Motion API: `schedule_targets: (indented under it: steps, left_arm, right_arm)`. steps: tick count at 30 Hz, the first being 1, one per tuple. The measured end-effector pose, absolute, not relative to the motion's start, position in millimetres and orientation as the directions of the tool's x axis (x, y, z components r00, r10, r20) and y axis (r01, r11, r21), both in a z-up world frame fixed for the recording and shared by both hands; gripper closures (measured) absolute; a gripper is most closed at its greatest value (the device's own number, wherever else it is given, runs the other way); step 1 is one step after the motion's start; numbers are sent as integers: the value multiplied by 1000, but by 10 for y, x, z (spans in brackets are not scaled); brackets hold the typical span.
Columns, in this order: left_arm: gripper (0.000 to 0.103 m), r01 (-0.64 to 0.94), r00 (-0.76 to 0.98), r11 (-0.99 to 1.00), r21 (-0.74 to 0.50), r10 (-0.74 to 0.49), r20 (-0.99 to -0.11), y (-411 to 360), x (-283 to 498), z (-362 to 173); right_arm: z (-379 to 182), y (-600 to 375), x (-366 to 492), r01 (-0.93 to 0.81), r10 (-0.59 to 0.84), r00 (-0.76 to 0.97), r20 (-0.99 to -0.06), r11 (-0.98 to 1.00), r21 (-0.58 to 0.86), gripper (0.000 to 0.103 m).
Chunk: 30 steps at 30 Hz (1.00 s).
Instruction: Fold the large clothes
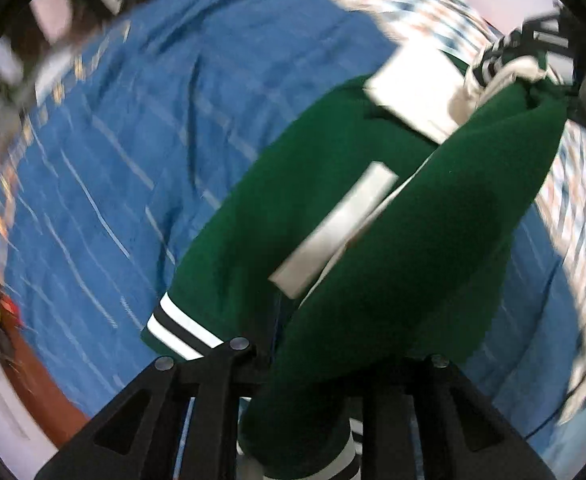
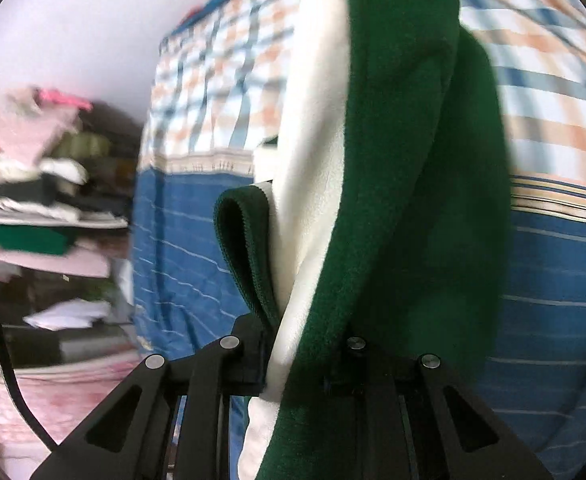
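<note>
A dark green jacket point(image 1: 301, 184) with white lining and black-and-white striped cuffs lies partly on the blue bed cover point(image 1: 105, 152). My left gripper point(image 1: 309, 364) is shut on a fold of the green jacket, lifted over the bed. In the right wrist view my right gripper point(image 2: 301, 356) is shut on the jacket point(image 2: 405, 160), green outside with white lining, which hangs up between its jaws. The right gripper also shows at the far upper right of the left wrist view point(image 1: 541, 44), holding the other end.
The bed has a blue striped cover point(image 2: 189, 240) and a plaid blanket point(image 2: 229, 92) toward the wall. Shelves with stacked clothes point(image 2: 41, 200) stand at the left of the right wrist view. A white wall is behind.
</note>
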<state>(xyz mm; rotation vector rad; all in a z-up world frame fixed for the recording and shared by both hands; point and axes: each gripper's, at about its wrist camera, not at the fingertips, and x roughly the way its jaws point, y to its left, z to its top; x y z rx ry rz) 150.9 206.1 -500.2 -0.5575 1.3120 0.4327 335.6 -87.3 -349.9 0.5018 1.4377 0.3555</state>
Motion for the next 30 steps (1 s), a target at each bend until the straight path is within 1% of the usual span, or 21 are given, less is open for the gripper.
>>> schedule_targets:
  steps: [3, 4, 5, 6, 7, 8, 9, 10, 11, 13, 15, 16, 18, 19, 21, 23, 24, 26, 29, 30]
  left_arm:
    - [71, -671, 218, 705, -228, -106, -970, 2437, 1317, -5291]
    - [63, -693, 226, 675, -253, -130, -965, 2528, 1241, -5357]
    - [59, -710, 251, 642, -290, -155, -956, 2614, 1154, -5397]
    - [53, -727, 263, 617, -301, -155, -952, 2686, 1067, -5410]
    - [31, -739, 260, 609, -289, -138, -956, 2740, 1013, -5408]
    - [17, -752, 253, 602, -269, -113, -961, 2794, 935, -5404]
    - [16, -762, 246, 595, -254, -97, -964, 2838, 867, -5400]
    - [16, -777, 240, 581, -243, -84, -967, 2887, 771, -5394]
    - [16, -795, 217, 569, -213, -62, -974, 2913, 706, -5380]
    - [16, -817, 208, 542, -197, -42, -977, 2931, 533, -5327]
    - [16, -829, 189, 532, -172, -23, -982, 2860, 419, -5290]
    - [16, -829, 191, 531, -176, -27, -981, 2807, 379, -5278]
    - [16, -830, 200, 521, -201, -60, -978, 2675, 301, -5311]
    - [16, -831, 212, 507, -229, -90, -973, 2576, 281, -5366]
    - [16, -830, 223, 492, -262, -138, -965, 2489, 317, -5474]
    - [16, -833, 210, 484, -267, -170, -963, 2353, 411, -5582]
    - [16, -838, 204, 481, -258, -163, -965, 2320, 446, -5626]
    - [15, -846, 189, 480, -233, -141, -972, 2293, 538, -5711]
    - [14, -856, 176, 472, -211, -117, -977, 2326, 621, -5779]
    - [14, -860, 171, 468, -203, -112, -979, 2337, 636, -5790]
  right_arm:
    - [-3818, -196, 3428, 40, 456, 46, -889, 888, 458, 81]
    - [-3969, 28, 3475, 22, 435, 9, -900, 900, 435, 76]
    - [-4108, 278, 3594, 10, 425, -17, -905, 905, 425, 66]
    - [-4189, 314, 3538, 1, 431, -35, -902, 902, 431, 60]
    - [-4277, 373, 3532, -7, 448, -58, -892, 893, 450, 55]
    - [-4331, 319, 3490, -14, 497, -79, -864, 866, 499, 53]
    - [-4339, 285, 3495, -14, 548, -92, -831, 834, 551, 52]
    - [-4326, 238, 3490, -9, 614, -108, -782, 786, 619, 48]
    - [-4280, 194, 3429, -1, 647, -109, -755, 759, 651, 41]
    - [-4177, 45, 3451, 6, 687, -80, -722, 725, 689, 38]
    - [-4014, -384, 3406, 9, 686, -15, -728, 728, 686, 38]
    - [-3962, -575, 3399, 9, 666, 14, -746, 746, 666, 38]
    - [-3928, -1104, 3387, 14, 584, 81, -807, 809, 587, 37]
    - [-3945, -1367, 3402, 25, 558, 96, -824, 826, 563, 36]
    - [-4174, -1876, 3500, 93, 536, 89, -839, 835, 543, 36]
    - [-4436, -2248, 3705, 131, 583, 84, -808, 798, 589, 35]
    - [-4569, -2303, 3798, 137, 610, 76, -789, 777, 614, 35]
    - [-4826, -2349, 4014, 146, 676, 65, -734, 721, 677, 35]
    - [-5177, -2096, 4348, 137, 776, 41, -629, 619, 773, 35]
    - [-5263, -1952, 4417, 136, 786, 36, -617, 608, 782, 35]
